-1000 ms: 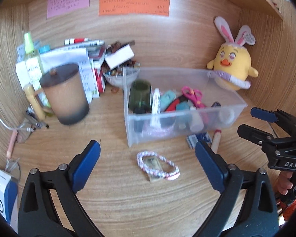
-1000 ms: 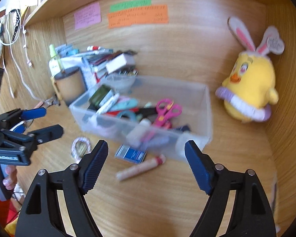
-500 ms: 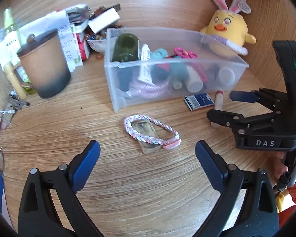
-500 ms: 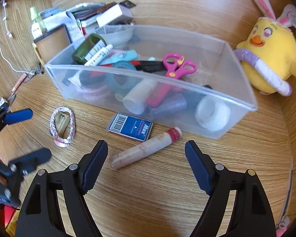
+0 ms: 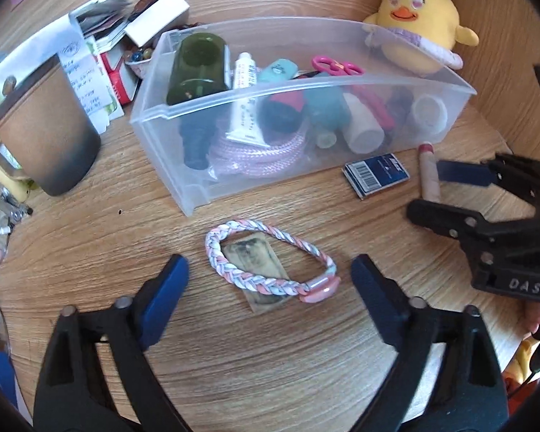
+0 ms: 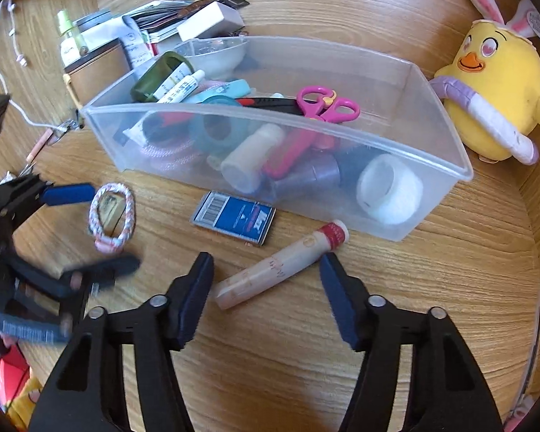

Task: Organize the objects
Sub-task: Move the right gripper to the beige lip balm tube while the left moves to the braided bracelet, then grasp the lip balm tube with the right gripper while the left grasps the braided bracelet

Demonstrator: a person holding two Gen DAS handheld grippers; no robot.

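A pink-and-white braided bracelet (image 5: pixel 216 252) lies on a small tan card (image 5: pixel 255 257) on the wooden desk, in front of a clear plastic bin (image 5: pixel 162 151). My left gripper (image 5: pixel 270 288) hovers over the bracelet with its jaws closing. A finger stands on each side and the pads are clear of it. A beige tube with a red cap (image 6: pixel 306 248) lies slantwise between the fingers of my right gripper (image 6: pixel 264 270). Those jaws are closing too, and their pads do not touch the tube. A blue barcode box (image 6: pixel 234 217) rests beside the tube.
The bin (image 6: pixel 439 126) holds pink scissors (image 6: pixel 324 104), tubes, tape rolls and several other small items. A yellow chick plush (image 6: pixel 496 90) sits at the back right. A brown mug (image 5: pixel 46 126) and a pile of papers and boxes (image 5: pixel 108 36) stand at the back left.
Both grippers have sunk toward the desk and tipped downward, the left over the bracelet, the right over the tube. Both jaws have narrowed, the right one more.
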